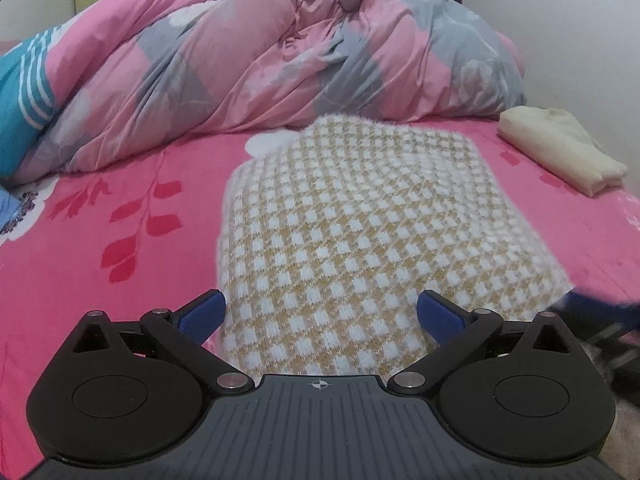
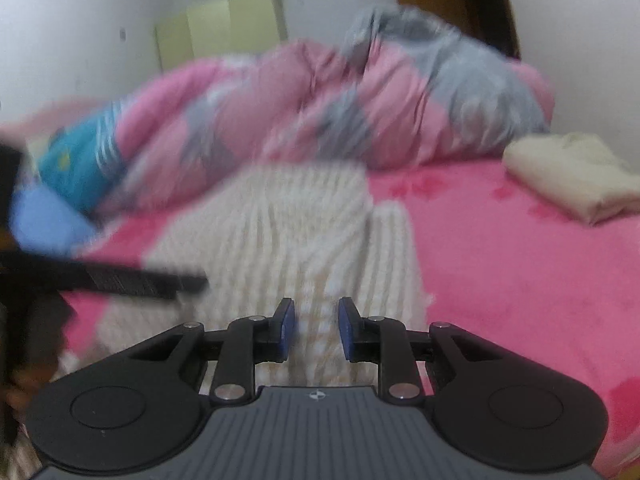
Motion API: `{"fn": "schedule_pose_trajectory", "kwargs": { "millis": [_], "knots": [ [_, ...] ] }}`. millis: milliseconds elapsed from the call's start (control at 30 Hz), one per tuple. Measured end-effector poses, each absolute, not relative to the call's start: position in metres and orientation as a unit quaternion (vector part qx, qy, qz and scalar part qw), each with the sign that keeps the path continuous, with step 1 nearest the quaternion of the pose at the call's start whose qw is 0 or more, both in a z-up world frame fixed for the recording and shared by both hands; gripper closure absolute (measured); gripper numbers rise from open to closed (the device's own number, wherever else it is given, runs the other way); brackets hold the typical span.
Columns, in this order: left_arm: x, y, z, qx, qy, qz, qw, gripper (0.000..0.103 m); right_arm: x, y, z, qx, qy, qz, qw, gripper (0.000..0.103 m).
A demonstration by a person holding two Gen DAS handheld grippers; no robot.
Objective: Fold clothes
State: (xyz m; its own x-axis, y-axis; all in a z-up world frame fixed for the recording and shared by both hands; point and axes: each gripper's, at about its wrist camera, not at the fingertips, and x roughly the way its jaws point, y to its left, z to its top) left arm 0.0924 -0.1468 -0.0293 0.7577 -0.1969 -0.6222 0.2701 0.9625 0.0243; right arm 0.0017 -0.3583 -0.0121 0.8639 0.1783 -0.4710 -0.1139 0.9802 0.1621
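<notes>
A yellow-and-white checked knit sweater [image 1: 352,216] lies folded into a rough rectangle on the pink bed sheet [image 1: 100,240]. My left gripper [image 1: 321,300] hovers over its near edge, blue pads spread wide, nothing between them. In the right wrist view the sweater [image 2: 288,216] is blurred, with a fold line running down its right part. My right gripper [image 2: 316,308] hangs over the sweater's near end with a narrow gap between the pads and no cloth pinched. A dark blurred shape at the left, the left gripper [image 2: 120,276], reaches over the sweater.
A bunched pink-and-grey duvet [image 1: 240,60] fills the back of the bed. A folded cream garment [image 1: 560,148] lies at the right by the wall. A teal striped pillow [image 1: 20,92] sits at the far left. A pale green wardrobe [image 2: 224,28] stands behind.
</notes>
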Motion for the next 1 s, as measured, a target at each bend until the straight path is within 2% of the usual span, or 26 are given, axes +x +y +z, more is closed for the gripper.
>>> {"fn": "schedule_pose_trajectory", "kwargs": {
  "millis": [33, 133, 267, 1000],
  "knots": [
    [0.092, -0.148, -0.029, 0.058, 0.327, -0.123, 0.935, 0.000, 0.002, -0.356, -0.014, 0.058, 0.250, 0.074, 0.964, 0.071],
    [0.090, -0.150, -0.029, 0.061, 0.327, -0.118, 0.936, 0.000, 0.005, -0.351, -0.019, 0.038, 0.252, 0.068, 0.965, 0.069],
    [0.090, -0.150, -0.029, 0.058, 0.330, -0.114, 0.935, 0.000, 0.009, -0.359, -0.023, 0.069, 0.268, 0.073, 0.958, 0.061],
    [0.088, -0.155, -0.026, 0.074, 0.331, -0.104, 0.935, 0.000, 0.008, -0.360, -0.028, 0.068, 0.265, 0.078, 0.959, 0.058]
  ]
}}
